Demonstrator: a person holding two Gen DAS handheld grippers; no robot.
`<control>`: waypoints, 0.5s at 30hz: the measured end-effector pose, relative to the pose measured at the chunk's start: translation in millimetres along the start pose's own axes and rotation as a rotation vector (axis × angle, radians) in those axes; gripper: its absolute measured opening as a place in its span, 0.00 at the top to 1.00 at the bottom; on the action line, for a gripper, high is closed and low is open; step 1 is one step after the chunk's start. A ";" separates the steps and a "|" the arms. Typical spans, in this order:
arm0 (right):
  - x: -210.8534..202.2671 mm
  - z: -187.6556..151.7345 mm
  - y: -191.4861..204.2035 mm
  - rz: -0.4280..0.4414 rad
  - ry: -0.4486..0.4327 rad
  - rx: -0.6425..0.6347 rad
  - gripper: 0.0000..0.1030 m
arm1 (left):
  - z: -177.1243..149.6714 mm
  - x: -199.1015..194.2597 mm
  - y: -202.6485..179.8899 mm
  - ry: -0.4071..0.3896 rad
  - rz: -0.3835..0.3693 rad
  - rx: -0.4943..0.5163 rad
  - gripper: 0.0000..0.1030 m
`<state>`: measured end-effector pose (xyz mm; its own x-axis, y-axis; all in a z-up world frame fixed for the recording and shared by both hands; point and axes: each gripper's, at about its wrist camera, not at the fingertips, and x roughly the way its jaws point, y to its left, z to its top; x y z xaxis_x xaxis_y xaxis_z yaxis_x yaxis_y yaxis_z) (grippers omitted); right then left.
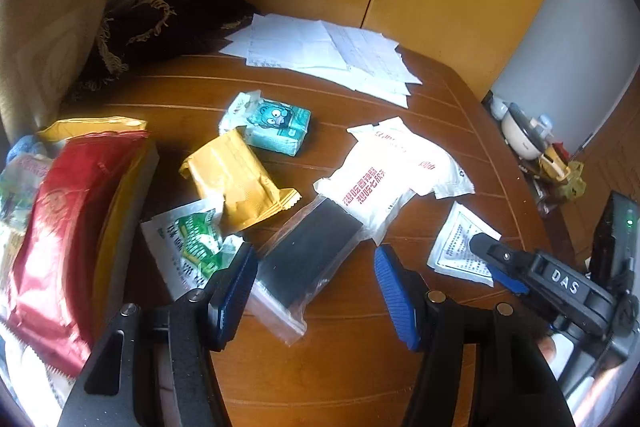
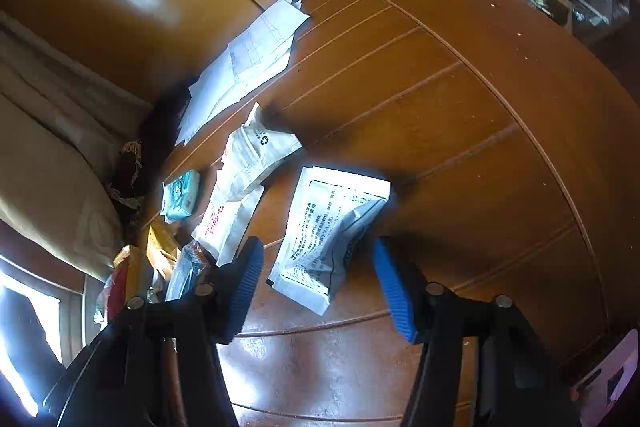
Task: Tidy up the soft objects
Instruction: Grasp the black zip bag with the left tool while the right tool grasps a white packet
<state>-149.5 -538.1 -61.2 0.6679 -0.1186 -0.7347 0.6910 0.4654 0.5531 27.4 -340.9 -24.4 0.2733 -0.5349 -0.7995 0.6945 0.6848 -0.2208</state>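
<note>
Both grippers wide, holding nothing: left gripper over clear bag, right gripper over white sachet near table edge. Lower squarely, pinch mid-body (thin film, slippery).

Table count, left wrist view:
- yellow snack packets: one
- teal tissue packs: one
- white packets with red print: one
- clear bags holding a dark pad: one
- green-printed sachets: one
- small white printed sachets: one
- red foil bags: one
- paper sheets: several, overlapped, number unclear
</note>
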 end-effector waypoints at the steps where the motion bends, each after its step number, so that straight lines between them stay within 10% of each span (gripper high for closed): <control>1: 1.9 -0.3 1.7 0.000 0.004 -0.012 0.53 | 2.3 5.6 -1.6 0.008 0.006 0.003 0.38; 15: 9.8 -4.4 7.9 -0.025 0.013 -0.057 0.86 | -11.6 21.0 -15.8 0.087 -0.006 0.068 0.38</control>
<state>-138.7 -531.7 -65.7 0.6468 -0.1198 -0.7532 0.6905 0.5114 0.5116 14.5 -357.1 -44.1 0.2125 -0.4918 -0.8444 0.7401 0.6453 -0.1896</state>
